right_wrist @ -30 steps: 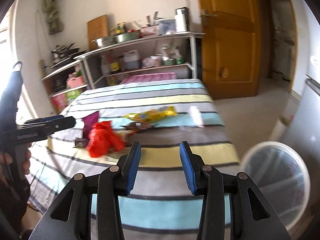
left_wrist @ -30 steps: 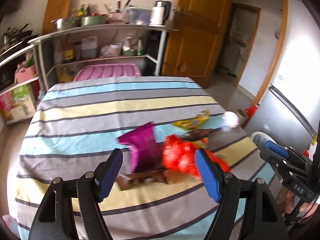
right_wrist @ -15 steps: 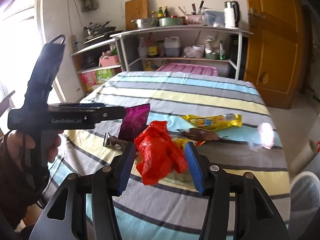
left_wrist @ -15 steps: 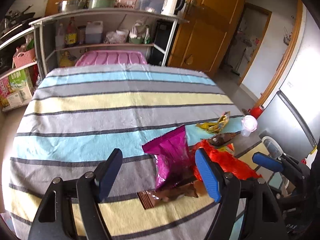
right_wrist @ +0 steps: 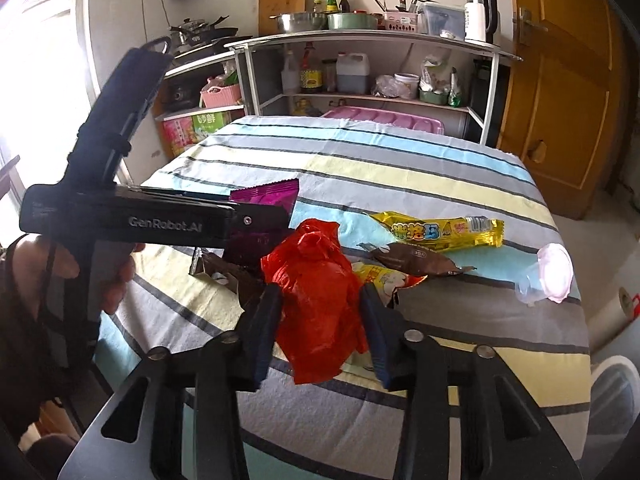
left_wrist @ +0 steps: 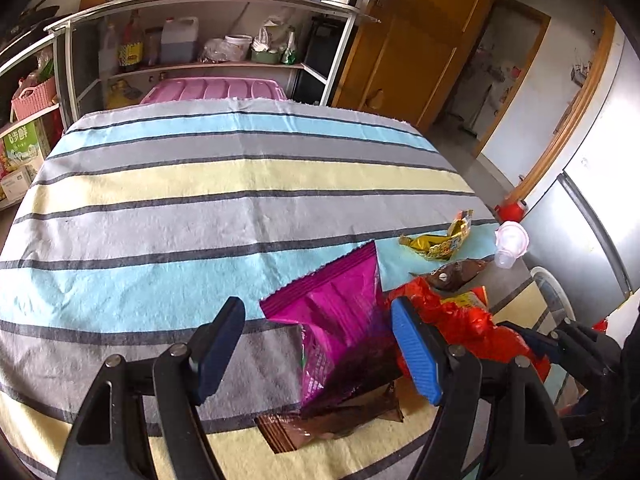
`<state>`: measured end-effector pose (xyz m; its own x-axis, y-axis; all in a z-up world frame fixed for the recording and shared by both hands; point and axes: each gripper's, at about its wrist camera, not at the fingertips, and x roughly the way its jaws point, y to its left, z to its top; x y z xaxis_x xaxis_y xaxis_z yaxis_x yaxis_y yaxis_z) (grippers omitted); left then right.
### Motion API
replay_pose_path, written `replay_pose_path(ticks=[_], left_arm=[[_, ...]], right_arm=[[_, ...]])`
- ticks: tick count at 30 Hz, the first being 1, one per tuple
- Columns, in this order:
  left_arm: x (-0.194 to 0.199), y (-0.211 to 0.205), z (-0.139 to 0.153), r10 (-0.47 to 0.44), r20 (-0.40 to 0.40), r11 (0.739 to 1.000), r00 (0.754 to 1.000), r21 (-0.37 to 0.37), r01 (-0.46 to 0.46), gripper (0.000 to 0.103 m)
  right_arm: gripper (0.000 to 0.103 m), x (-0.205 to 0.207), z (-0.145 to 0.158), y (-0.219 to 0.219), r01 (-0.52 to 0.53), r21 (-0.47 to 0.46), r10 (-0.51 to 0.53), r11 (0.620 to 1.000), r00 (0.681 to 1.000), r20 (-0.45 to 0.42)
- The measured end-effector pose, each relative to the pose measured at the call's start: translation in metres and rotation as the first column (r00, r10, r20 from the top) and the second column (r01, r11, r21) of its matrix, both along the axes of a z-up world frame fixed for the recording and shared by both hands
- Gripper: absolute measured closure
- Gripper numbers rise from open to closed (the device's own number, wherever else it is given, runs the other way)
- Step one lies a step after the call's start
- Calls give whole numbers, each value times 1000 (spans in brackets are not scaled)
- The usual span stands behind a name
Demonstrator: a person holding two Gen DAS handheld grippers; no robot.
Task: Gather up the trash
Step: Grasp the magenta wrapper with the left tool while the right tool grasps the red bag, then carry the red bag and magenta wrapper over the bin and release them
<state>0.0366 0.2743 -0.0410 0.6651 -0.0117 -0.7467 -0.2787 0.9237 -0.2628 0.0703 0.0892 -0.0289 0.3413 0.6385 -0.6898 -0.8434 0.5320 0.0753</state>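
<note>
Trash lies on the striped tablecloth (left_wrist: 200,184). My left gripper (left_wrist: 316,348) is open, its jaws on either side of a magenta foil packet (left_wrist: 340,320) that leans over a brown wrapper (left_wrist: 332,420). My right gripper (right_wrist: 320,328) is open around a crumpled red plastic bag (right_wrist: 316,284), also in the left wrist view (left_wrist: 460,316). Behind lie a yellow snack wrapper (right_wrist: 436,232), a brown wrapper (right_wrist: 412,260), an orange-yellow wrapper (right_wrist: 380,276) and a clear cup with a pink lid (right_wrist: 548,272).
A white bin (right_wrist: 612,396) stands on the floor at the table's right edge. A metal shelf rack (right_wrist: 360,40) with pots and bottles and a pink tub (left_wrist: 212,88) stand behind the table. A wooden door (right_wrist: 568,80) is at the right.
Both grippers have moved closer to the trash. The left now straddles the magenta packet and the right straddles the red bag. Both stay open.
</note>
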Motion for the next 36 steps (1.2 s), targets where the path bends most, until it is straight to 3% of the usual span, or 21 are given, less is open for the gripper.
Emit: replay_pose_path(ticks=[2,10,15,36], left_arm=[[1,0,-2,-1,-2,1000,1000,-4,1,27],[5,0,-8,-4,-21,1000,1000,-7,4,53],[5,0,-9,-1,-24,1000,1000,-2,1,60],[-26,-2,8,43,5,998,999,45,-43,62]], right_arm=[[67,-1,-1,0,-6,-4,6,1000,1000,5],[72,-1,-2,-4,-15,6,15,1000,1000,5],[73,-1,-2,-6,-10,14,10,1000,1000,-1],[79,-12,7,-21,27,40,-28,999,1000,14]])
